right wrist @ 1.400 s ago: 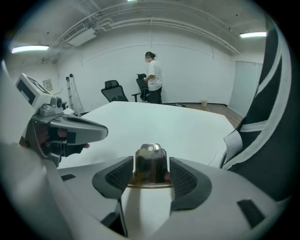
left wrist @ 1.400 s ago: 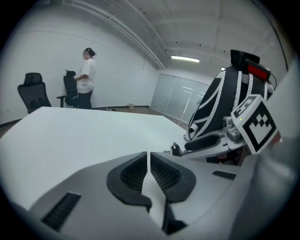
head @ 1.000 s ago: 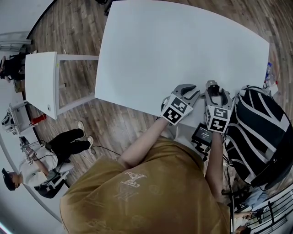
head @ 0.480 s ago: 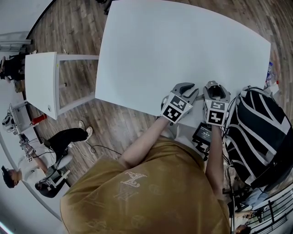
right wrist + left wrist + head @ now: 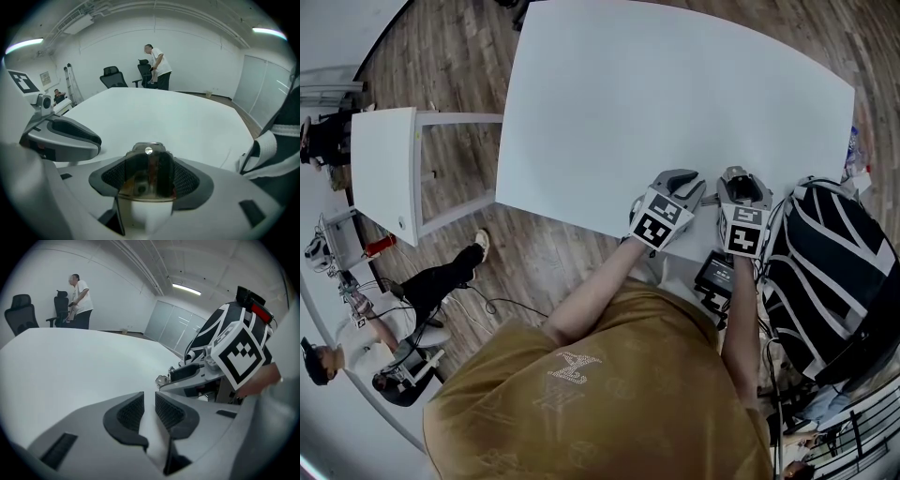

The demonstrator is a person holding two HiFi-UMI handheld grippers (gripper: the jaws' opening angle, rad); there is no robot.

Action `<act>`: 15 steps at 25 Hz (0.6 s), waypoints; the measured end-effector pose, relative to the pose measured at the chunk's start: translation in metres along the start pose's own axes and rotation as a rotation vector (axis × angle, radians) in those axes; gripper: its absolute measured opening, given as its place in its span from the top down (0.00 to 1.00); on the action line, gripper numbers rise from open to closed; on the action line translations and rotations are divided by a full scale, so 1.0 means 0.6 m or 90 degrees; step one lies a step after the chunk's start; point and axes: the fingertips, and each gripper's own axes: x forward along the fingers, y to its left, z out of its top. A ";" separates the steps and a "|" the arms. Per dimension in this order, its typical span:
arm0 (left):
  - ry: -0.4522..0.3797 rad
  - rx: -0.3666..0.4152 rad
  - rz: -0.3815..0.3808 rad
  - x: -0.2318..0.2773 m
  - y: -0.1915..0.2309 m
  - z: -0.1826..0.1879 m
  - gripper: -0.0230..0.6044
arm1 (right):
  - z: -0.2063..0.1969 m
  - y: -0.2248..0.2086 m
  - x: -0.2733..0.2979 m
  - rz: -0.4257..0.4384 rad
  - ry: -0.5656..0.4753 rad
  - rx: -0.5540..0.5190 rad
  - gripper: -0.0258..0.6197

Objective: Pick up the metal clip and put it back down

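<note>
Silvery and shiny, the metal clip (image 5: 146,161) sat clamped between the jaws of the right gripper (image 5: 149,169) at the near right edge of the white table (image 5: 675,103), while the left gripper (image 5: 149,405), just beside it over that same edge, had its jaws drawn almost together on nothing.

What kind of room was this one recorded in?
Probably an office or meeting room: a large white table, black office chairs by the far wall, and ceiling strip lights above pale partition panels.
</note>
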 end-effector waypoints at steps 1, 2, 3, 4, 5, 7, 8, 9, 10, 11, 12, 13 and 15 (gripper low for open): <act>0.000 0.000 0.001 -0.001 0.001 0.001 0.84 | 0.000 0.000 -0.002 -0.001 -0.003 0.006 0.51; 0.000 0.000 0.002 -0.002 0.002 0.001 0.84 | 0.000 0.000 -0.004 0.000 -0.008 0.013 0.51; -0.001 0.000 0.003 -0.003 0.003 0.001 0.84 | 0.000 0.002 -0.007 0.003 -0.011 0.020 0.51; 0.000 -0.001 0.005 -0.003 0.005 0.001 0.84 | 0.000 0.004 -0.009 0.005 -0.015 0.025 0.51; 0.000 -0.001 0.006 -0.004 0.006 0.000 0.84 | 0.001 0.006 -0.010 0.007 -0.017 0.026 0.51; 0.002 0.003 0.008 -0.004 0.007 -0.002 0.84 | 0.001 0.012 -0.014 0.011 -0.021 0.022 0.51; 0.001 0.005 0.010 -0.005 0.007 -0.002 0.84 | 0.002 0.014 -0.017 0.014 -0.024 0.018 0.51; -0.001 0.006 0.012 -0.006 0.008 -0.001 0.84 | 0.005 0.016 -0.019 0.016 -0.027 0.016 0.51; -0.005 0.007 0.014 -0.007 0.009 0.001 0.84 | 0.008 0.018 -0.022 0.017 -0.032 0.014 0.51; -0.011 0.007 0.017 -0.009 0.010 0.004 0.84 | 0.011 0.019 -0.026 0.017 -0.038 0.012 0.51; -0.017 0.006 0.018 -0.011 0.010 0.008 0.84 | 0.015 0.019 -0.031 0.015 -0.043 0.012 0.51; -0.026 0.004 0.018 -0.014 0.011 0.012 0.85 | 0.019 0.018 -0.036 0.013 -0.050 0.013 0.51; -0.049 0.005 0.020 -0.023 0.012 0.024 0.86 | 0.030 0.018 -0.048 0.011 -0.065 0.015 0.51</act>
